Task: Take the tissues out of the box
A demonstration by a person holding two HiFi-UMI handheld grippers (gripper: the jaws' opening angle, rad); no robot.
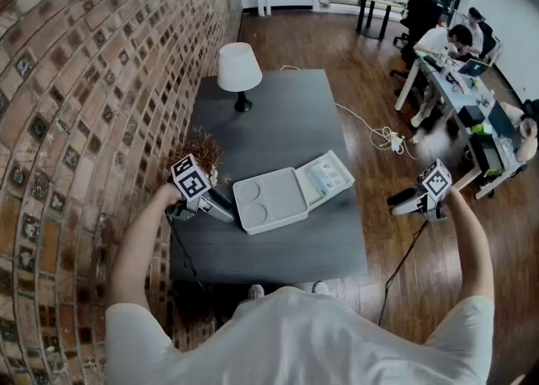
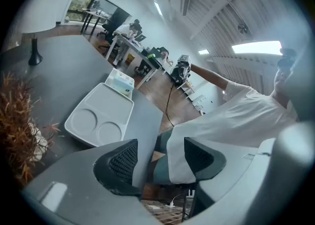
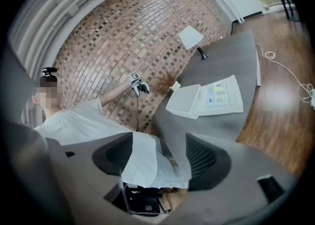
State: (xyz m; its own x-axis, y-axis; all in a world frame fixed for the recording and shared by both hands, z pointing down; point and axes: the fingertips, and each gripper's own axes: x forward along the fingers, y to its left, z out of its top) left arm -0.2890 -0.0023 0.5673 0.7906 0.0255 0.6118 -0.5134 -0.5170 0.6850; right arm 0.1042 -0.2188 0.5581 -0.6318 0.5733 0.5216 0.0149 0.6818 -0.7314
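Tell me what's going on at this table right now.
A person stands at the dark table with a gripper in each hand. The white box lies open on it, tissue pack still inside. The left gripper hovers near the box's left end, the right gripper beyond the table's right edge; both have jaws apart and hold nothing.

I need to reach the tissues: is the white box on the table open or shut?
Open: the lid lies flipped back flat beside the box, and the tissue pack shows inside.
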